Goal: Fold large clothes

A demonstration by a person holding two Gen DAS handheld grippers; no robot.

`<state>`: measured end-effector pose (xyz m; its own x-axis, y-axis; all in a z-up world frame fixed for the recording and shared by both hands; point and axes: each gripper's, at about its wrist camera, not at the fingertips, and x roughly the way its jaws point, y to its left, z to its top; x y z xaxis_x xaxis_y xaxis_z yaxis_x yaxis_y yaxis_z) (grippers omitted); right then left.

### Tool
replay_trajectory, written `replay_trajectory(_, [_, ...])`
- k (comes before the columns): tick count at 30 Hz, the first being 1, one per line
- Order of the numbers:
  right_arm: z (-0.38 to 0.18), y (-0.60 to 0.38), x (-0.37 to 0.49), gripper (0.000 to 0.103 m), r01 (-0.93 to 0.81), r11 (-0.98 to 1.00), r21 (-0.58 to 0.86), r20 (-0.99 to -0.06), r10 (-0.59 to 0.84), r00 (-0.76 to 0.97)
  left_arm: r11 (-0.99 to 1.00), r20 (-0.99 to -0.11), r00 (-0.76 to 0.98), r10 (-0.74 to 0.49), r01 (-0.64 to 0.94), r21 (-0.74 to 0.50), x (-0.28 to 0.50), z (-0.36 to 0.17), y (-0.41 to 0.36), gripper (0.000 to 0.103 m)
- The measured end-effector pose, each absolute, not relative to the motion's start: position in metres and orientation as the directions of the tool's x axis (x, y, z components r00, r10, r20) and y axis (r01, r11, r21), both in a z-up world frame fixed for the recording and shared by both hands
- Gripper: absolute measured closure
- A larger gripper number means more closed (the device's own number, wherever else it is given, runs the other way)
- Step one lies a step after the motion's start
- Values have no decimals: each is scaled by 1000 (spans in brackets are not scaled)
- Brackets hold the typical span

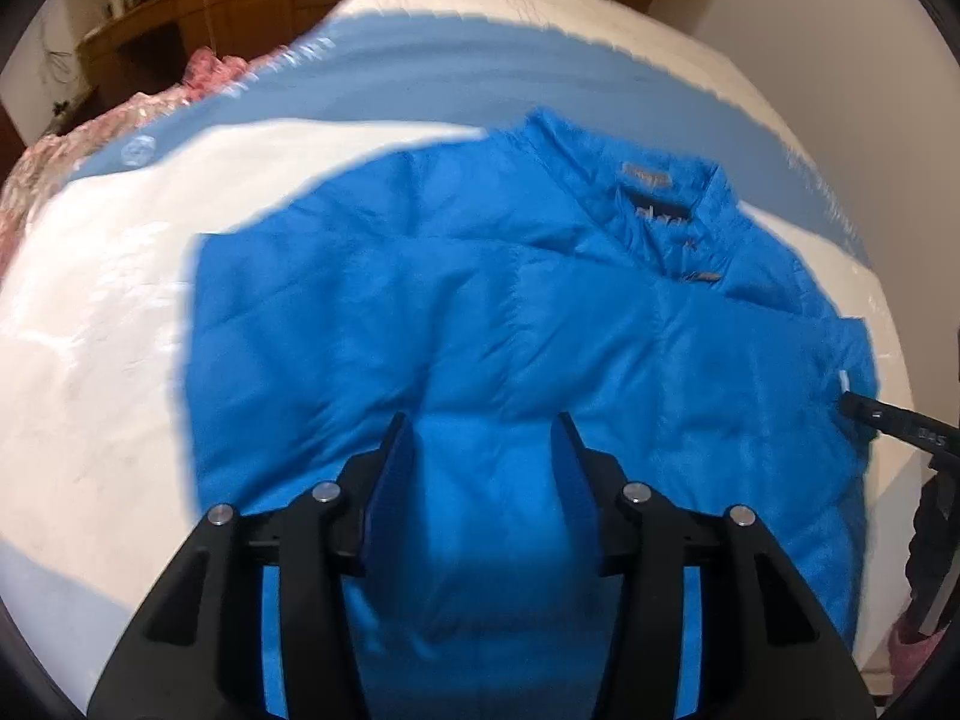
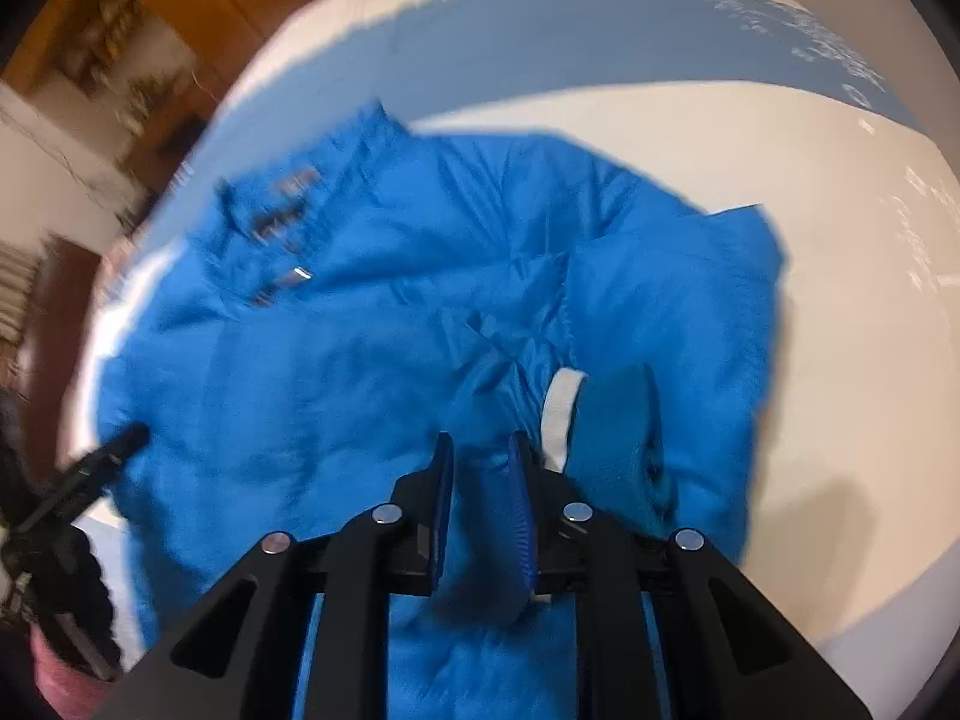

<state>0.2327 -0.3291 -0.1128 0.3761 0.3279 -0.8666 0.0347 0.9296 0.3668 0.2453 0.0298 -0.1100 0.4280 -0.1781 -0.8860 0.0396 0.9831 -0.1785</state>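
Observation:
A bright blue padded jacket (image 1: 480, 312) lies spread on a bed with a white and blue cover (image 1: 102, 324), collar (image 1: 654, 204) at the far side. My left gripper (image 1: 483, 426) is open just above the jacket's lower middle, holding nothing. In the right wrist view the jacket (image 2: 336, 360) fills the middle. My right gripper (image 2: 480, 450) is shut on a fold of the jacket's sleeve, beside the cuff with a white band (image 2: 561, 414). The right gripper's tip shows at the right edge of the left view (image 1: 852, 405); the left gripper's tip shows in the right view (image 2: 129, 438).
Pink patterned bedding (image 1: 198, 72) lies bunched at the bed's far left edge. A wooden desk and cabinets (image 1: 156, 18) stand behind the bed. A white wall (image 1: 780, 6) is at the far right. Wooden shelves (image 2: 120, 60) show in the right view.

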Motion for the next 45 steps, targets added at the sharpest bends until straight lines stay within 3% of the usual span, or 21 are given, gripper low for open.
replay_trajectory(2, [-93, -335, 206, 66, -17, 914, 405, -831, 376, 409, 983, -869, 461, -181, 56, -175, 219, -90, 42, 42])
replay_trajectory(6, [-73, -348, 134, 61, -82, 917, 390, -824, 387, 413, 986, -882, 444, -159, 32, -162, 153, -77, 78, 38])
replay_trajectory(10, [-84, -364, 57, 48, -91, 903, 421, -821, 421, 386, 986, -919, 364, -153, -12, -169, 92, -93, 108, 37])
replay_trajectory(19, [-123, -382, -43, 46, 3, 882, 471, -850, 452, 270, 940, -926, 268, -266, -141, -311, -16, -133, 124, 35])
replay_trajectory(31, [-168, -380, -56, 44, 58, 822, 566, -811, 543, 220, 908, -909, 268, -319, -189, -374, -31, -164, 103, 36])
replay_trajectory(33, [-172, -375, -54, 45, 38, 815, 578, -802, 558, 215, 898, -901, 274, -338, -192, -395, -30, -163, 99, 46])
replay_trajectory(34, [-176, -372, -52, 50, 29, 812, 583, -798, 565, 207, 891, -895, 274, -352, -195, -410, -30, -162, 97, 54])
replay_trajectory(36, [-179, -368, -47, 63, 18, 814, 581, -800, 566, 200, 890, -895, 276, -349, -201, -409, -31, -163, 93, 70])
replay_trajectory(38, [-177, -369, -46, 81, 5, 800, 599, -785, 587, 199, 883, -889, 289, -355, -209, -420, -34, -161, 92, 85])
replay_trajectory(41, [-166, -370, -48, 90, -37, 794, 607, -772, 600, 210, 872, -872, 317, -373, -200, -447, -40, -152, 92, 92])
replay_trajectory(45, [-153, -374, -56, 92, -82, 794, 603, -770, 606, 202, 859, -854, 334, -399, -189, -476, -55, -139, 95, 92])
